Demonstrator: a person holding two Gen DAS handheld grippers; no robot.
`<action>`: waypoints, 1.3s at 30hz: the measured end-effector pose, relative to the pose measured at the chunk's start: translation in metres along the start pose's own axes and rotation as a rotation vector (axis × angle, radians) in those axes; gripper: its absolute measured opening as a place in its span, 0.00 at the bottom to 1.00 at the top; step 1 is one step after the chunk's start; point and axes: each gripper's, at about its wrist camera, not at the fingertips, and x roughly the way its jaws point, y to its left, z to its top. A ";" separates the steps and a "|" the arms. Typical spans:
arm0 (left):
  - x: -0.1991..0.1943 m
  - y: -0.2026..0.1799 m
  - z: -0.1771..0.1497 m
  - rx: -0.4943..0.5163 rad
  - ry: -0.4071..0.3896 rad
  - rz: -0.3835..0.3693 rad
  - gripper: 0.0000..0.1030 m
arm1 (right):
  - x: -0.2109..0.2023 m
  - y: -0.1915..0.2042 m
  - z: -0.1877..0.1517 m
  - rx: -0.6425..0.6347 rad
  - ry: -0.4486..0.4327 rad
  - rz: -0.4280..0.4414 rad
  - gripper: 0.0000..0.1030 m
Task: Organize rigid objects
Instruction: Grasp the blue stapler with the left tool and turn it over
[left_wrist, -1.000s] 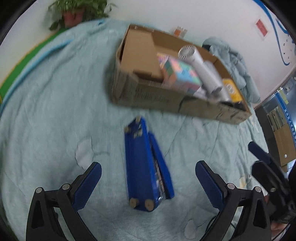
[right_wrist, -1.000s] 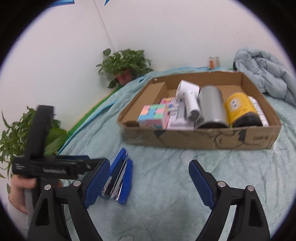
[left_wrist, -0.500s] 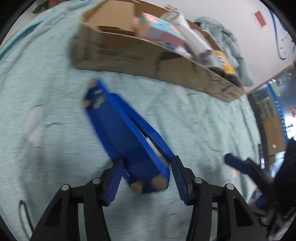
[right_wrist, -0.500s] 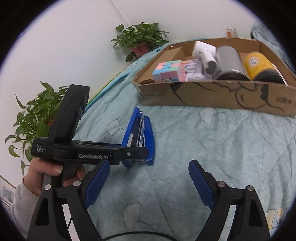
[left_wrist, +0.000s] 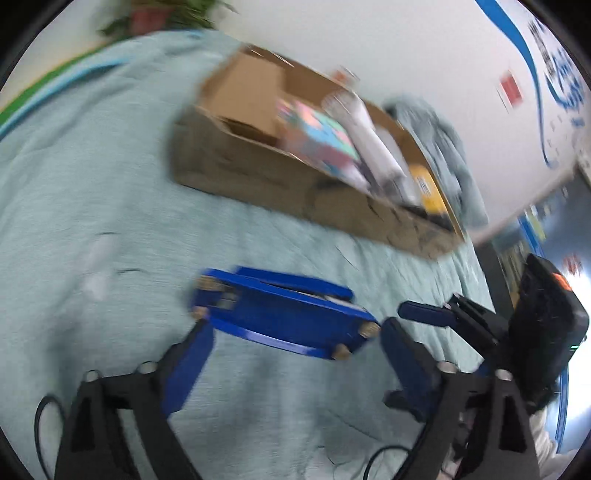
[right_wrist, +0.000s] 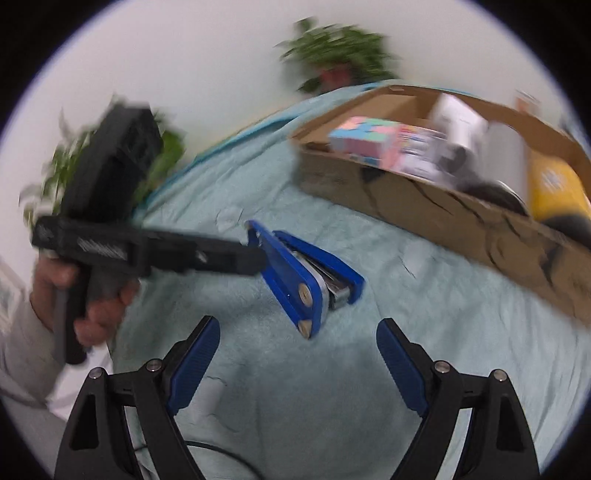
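Note:
A blue stapler (left_wrist: 284, 314) lies on its side on the pale green blanket, crosswise between the open fingers of my left gripper (left_wrist: 295, 350); the fingers are apart from it. In the right wrist view the stapler (right_wrist: 299, 273) lies just ahead of my right gripper (right_wrist: 297, 354), which is open and empty. The left gripper's body (right_wrist: 147, 251) reaches the stapler's far end from the left. A cardboard box (left_wrist: 280, 181) (right_wrist: 443, 210) behind holds a pastel cube, a white device, a metal can and a yellow can.
The blanket (left_wrist: 92, 177) covers the whole surface. Potted plants (right_wrist: 340, 55) stand at the wall behind and to the left. A grey cloth bundle (left_wrist: 443, 147) lies beyond the box. The right gripper's body (left_wrist: 535, 332) is at the right edge.
The left gripper's fingers have opened from close around the stapler to wide. The stapler now lies crosswise in the left view. The right gripper has moved closer to it.

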 end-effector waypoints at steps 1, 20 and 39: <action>-0.004 0.007 0.001 -0.026 -0.016 0.000 0.96 | 0.008 0.000 0.008 -0.058 0.029 -0.009 0.84; 0.020 0.028 -0.005 -0.084 0.041 -0.034 0.96 | 0.065 0.022 0.000 -0.031 0.118 0.018 0.50; 0.031 0.034 -0.012 -0.214 0.112 -0.040 0.97 | 0.066 -0.023 -0.031 0.841 0.018 0.289 0.49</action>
